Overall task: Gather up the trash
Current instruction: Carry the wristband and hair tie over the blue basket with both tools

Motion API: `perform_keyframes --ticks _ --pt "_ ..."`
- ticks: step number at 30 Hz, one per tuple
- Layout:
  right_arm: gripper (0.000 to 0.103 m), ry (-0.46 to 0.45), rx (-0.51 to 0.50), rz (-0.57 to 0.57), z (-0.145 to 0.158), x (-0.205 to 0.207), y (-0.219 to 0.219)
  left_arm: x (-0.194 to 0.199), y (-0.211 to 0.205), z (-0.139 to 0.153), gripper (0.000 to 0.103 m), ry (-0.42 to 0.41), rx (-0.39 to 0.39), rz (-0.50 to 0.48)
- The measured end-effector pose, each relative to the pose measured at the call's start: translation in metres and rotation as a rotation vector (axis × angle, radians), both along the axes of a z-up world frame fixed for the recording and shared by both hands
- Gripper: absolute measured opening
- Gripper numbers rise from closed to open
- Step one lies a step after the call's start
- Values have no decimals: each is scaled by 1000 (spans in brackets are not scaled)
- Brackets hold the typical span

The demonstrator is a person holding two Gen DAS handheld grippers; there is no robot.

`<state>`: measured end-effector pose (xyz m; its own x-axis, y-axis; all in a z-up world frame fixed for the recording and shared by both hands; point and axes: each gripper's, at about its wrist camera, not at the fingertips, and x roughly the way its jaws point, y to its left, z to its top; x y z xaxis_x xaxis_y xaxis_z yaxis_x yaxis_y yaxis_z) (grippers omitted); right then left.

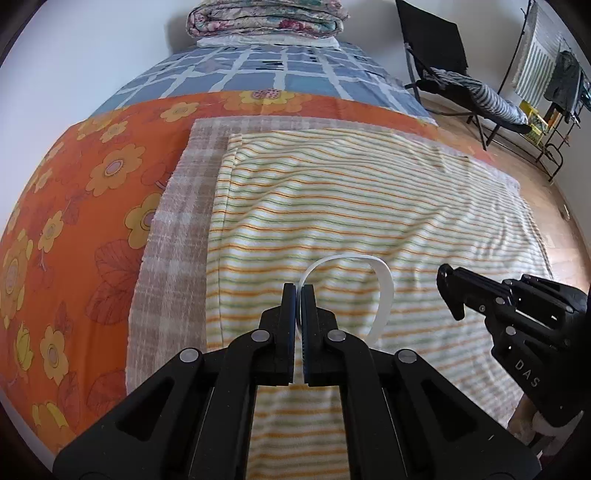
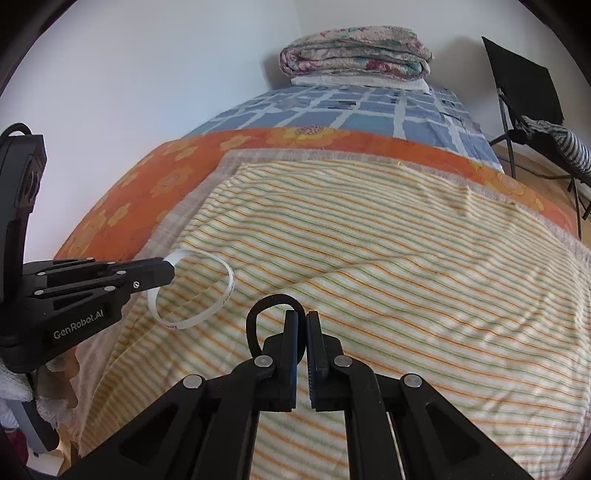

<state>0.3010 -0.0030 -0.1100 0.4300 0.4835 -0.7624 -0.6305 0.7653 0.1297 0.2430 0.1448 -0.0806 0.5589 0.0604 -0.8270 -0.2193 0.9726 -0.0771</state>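
Note:
My left gripper (image 1: 299,287) is shut on a white band loop (image 1: 384,291), held just above the striped towel (image 1: 332,199). In the right wrist view the left gripper (image 2: 170,266) shows at the left with the white loop (image 2: 225,291) hanging from its tips. My right gripper (image 2: 302,314) is shut on a black band loop (image 2: 255,317) that curls out to the left of its fingers. In the left wrist view the right gripper (image 1: 448,291) enters from the right; the black loop (image 1: 445,271) shows only at its tips.
The bed carries an orange flowered sheet (image 1: 74,206), a checked brown towel (image 1: 166,251) and a blue checked cover (image 1: 266,70) with folded quilts (image 1: 266,18) at the head. A black chair (image 1: 443,59) and a clothes rack (image 1: 554,92) stand on the wooden floor to the right.

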Motion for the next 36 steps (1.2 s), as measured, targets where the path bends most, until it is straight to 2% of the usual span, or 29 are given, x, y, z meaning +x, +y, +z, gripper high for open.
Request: perform_keyframes --ticks 3,13,21,28,36 --pt "2 -16 2 6 10 -9 -7 -11 -6 8 0 -10 18 -14" --pt "2 -81 -9 16 40 -47 -43 -53 -18 40 0 -53 -6 -26" --pt "2 -108 21 30 62 -93 -68 -98 -31 65 0 -97 -9 -30" --pt "2 -132 45 60 72 -137 -87 -135 -49 79 0 -131 24 -57" --pt "2 -121 54 88 71 -179 -109 -175 -71 79 0 -140 36 -110"
